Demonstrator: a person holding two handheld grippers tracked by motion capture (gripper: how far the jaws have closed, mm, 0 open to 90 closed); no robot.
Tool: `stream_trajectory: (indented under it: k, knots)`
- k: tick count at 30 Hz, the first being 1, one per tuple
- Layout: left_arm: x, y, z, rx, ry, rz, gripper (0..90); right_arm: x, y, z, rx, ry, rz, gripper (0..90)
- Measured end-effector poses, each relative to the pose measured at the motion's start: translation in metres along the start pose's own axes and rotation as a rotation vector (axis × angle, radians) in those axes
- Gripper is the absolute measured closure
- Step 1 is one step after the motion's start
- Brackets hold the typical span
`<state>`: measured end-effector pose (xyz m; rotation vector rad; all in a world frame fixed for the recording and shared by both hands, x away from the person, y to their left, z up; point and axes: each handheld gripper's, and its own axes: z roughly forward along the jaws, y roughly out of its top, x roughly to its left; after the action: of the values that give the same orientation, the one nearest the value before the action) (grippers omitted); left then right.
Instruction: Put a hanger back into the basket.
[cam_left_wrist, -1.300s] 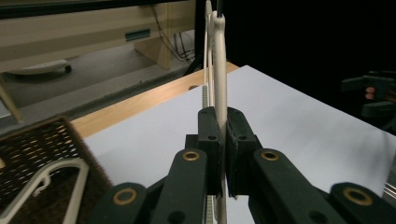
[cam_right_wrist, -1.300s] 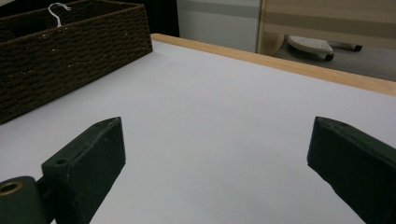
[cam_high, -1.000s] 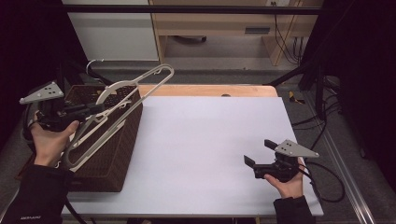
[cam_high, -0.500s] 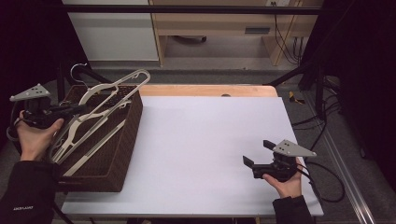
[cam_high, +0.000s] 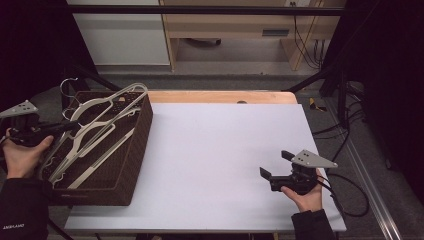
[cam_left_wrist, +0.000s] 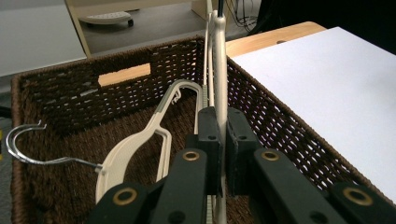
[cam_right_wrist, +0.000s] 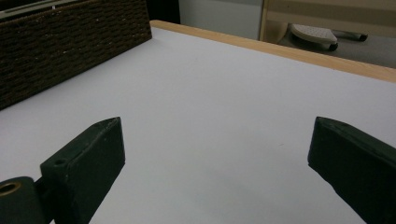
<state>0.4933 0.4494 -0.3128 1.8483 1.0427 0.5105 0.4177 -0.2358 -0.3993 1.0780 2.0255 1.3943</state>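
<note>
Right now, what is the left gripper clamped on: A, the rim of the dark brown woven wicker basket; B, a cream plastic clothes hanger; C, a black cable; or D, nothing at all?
B: in the left gripper view, the left gripper has its jaws shut on a bar of the cream plastic clothes hanger, above the dark brown woven wicker basket.

The white tabletop (cam_high: 215, 150) lies open; the wicker basket (cam_high: 135, 150), seemingly crowded with hangers (cam_high: 95, 130), blocks its left.
</note>
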Motion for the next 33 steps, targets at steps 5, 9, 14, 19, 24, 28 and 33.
stream_trajectory:
  k: [5,9,14,19,24,28,33]
  knots:
    - [0.004,-0.008,-0.003,0.056,0.020,0.001,86.4,0.000,0.000,0.000,-0.003,-0.001,0.004,4.1]
    - [0.000,-0.011,0.003,0.065,-0.014,-0.031,86.3,0.000,0.000,0.000,-0.001,0.000,0.002,4.1]
    - [-0.010,-0.016,0.018,0.121,-0.024,-0.055,85.2,0.000,0.000,-0.001,-0.006,-0.001,0.005,4.1]
    - [-0.012,-0.025,0.032,0.147,-0.022,-0.106,84.2,0.000,0.000,0.000,-0.002,0.003,0.004,4.1]
    - [-0.003,-0.039,0.035,0.169,0.000,-0.176,83.1,0.000,0.000,0.000,-0.005,0.003,0.007,4.2]
    - [0.003,-0.051,0.039,0.214,0.045,-0.214,81.9,0.000,0.000,0.000,-0.002,0.003,0.006,4.2]
    - [0.003,-0.050,0.035,0.211,0.149,-0.220,70.3,0.000,0.000,0.000,-0.001,0.002,0.002,4.2]
